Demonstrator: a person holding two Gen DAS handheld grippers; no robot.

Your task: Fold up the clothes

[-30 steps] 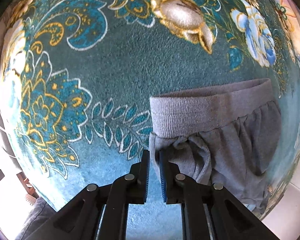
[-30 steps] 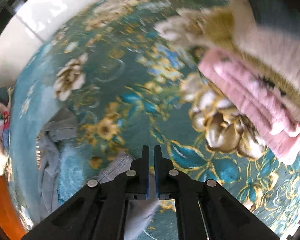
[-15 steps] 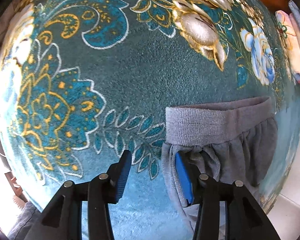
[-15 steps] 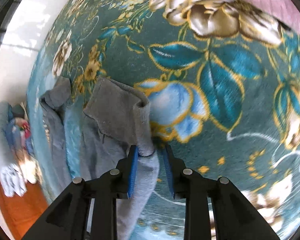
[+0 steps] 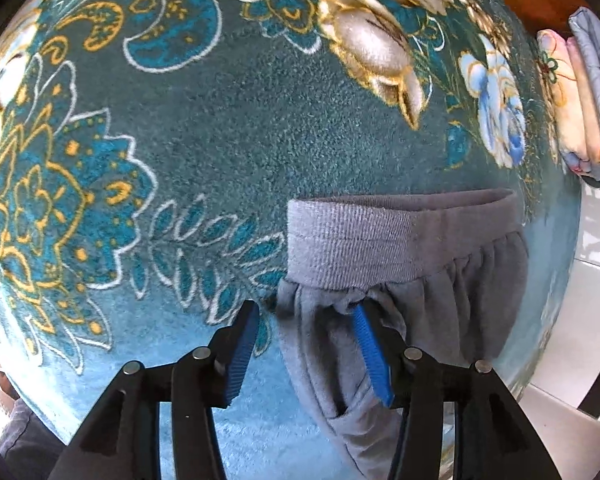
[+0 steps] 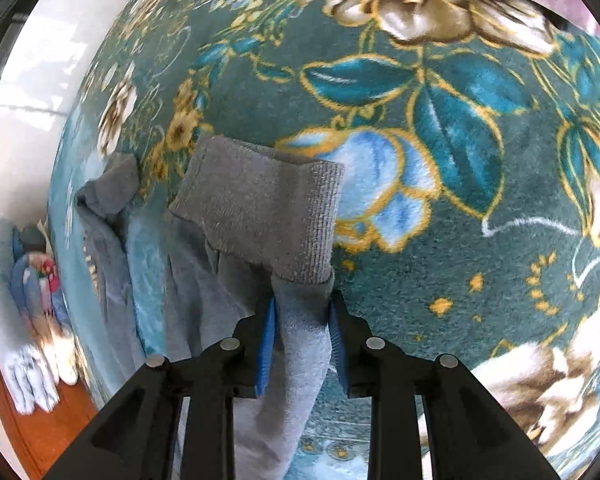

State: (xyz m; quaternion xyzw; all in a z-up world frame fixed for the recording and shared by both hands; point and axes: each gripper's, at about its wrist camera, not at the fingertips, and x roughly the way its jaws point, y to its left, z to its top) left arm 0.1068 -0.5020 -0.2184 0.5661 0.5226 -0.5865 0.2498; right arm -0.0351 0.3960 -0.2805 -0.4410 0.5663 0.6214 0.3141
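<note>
1. Two grippers over one pair of grey trousers (image 5: 412, 304), spread flat on a teal carpet (image 5: 228, 152) patterned with gold and cream flowers.
2. Left gripper (image 5: 304, 332) spread wide: left pad over bare carpet, right blue pad (image 5: 370, 354) over the gathered cloth just below the waistband (image 5: 356, 248). Straddling the left edge of the trousers, nothing pinched.
3. Waistband ribbed, lying straight across the left wrist view, its left corner just ahead of the gap between the pads.
4. Right gripper (image 6: 302, 328) parted as well, a fold of grey cloth sitting between its blue pads (image 6: 266, 344). Whether the pads touch the cloth on either side: cannot tell, but not squeezed.
5. Ribbed cuff (image 6: 268, 208) just ahead of the right gripper, turned at a slant, its far corner over a blue flower on the carpet.
6. Second leg of the trousers (image 6: 104, 216) lying further left in the right wrist view, crumpled at its end, separated from the first by a strip of carpet.
7. Stack of folded clothes (image 5: 580, 100) at the far right edge of the left wrist view, off the carpet.
8. Same or similar stack (image 6: 32, 304) blurred at the left edge of the right wrist view, on a reddish-brown surface (image 6: 48, 436).
9. Pale tiled floor (image 5: 572, 320) beyond the carpet's edge.
</note>
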